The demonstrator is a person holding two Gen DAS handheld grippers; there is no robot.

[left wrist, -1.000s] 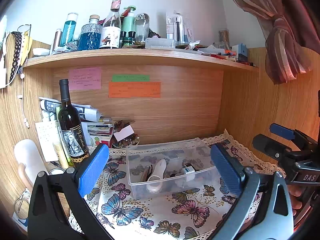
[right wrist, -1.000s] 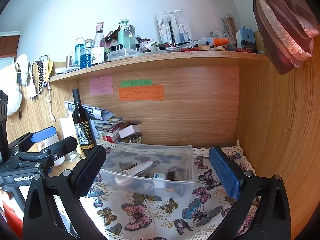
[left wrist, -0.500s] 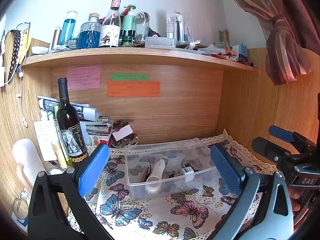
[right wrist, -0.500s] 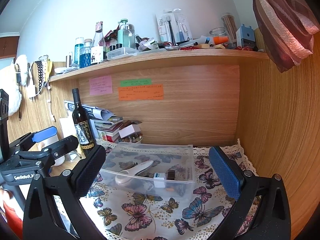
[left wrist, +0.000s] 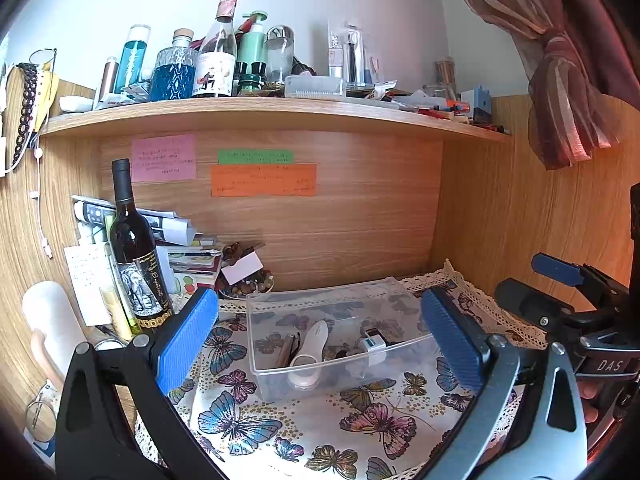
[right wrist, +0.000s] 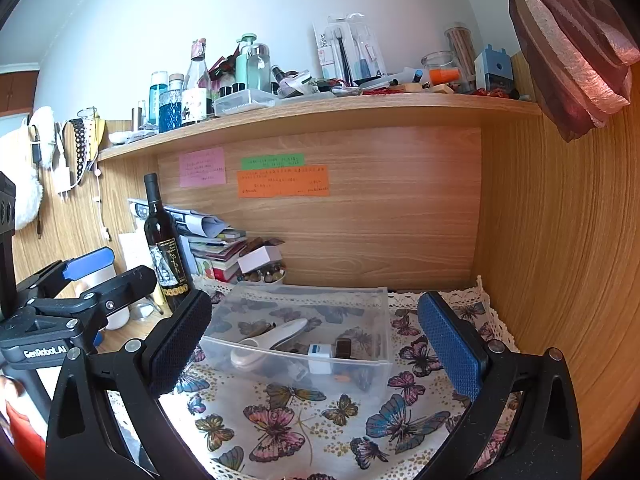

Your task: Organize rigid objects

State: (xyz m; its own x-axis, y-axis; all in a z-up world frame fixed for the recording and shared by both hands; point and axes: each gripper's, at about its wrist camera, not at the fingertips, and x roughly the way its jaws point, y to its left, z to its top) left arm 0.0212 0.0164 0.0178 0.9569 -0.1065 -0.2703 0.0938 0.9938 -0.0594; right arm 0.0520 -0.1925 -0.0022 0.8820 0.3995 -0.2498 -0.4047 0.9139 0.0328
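A clear plastic bin stands on the butterfly cloth. In it lie a white handheld device, a small white box, a dark pen-like item and a small dark block. My left gripper is open and empty, held back in front of the bin. My right gripper is open and empty, also in front of the bin. Each gripper shows at the side of the other's view.
A dark wine bottle stands left of the bin beside stacked papers and books. A bowl of beads sits behind the bin. The upper shelf is crowded with bottles. Wooden walls close the back and right.
Both grippers stay open and nearly still. The left view has drifted very slightly; the bin and its contents have not moved.
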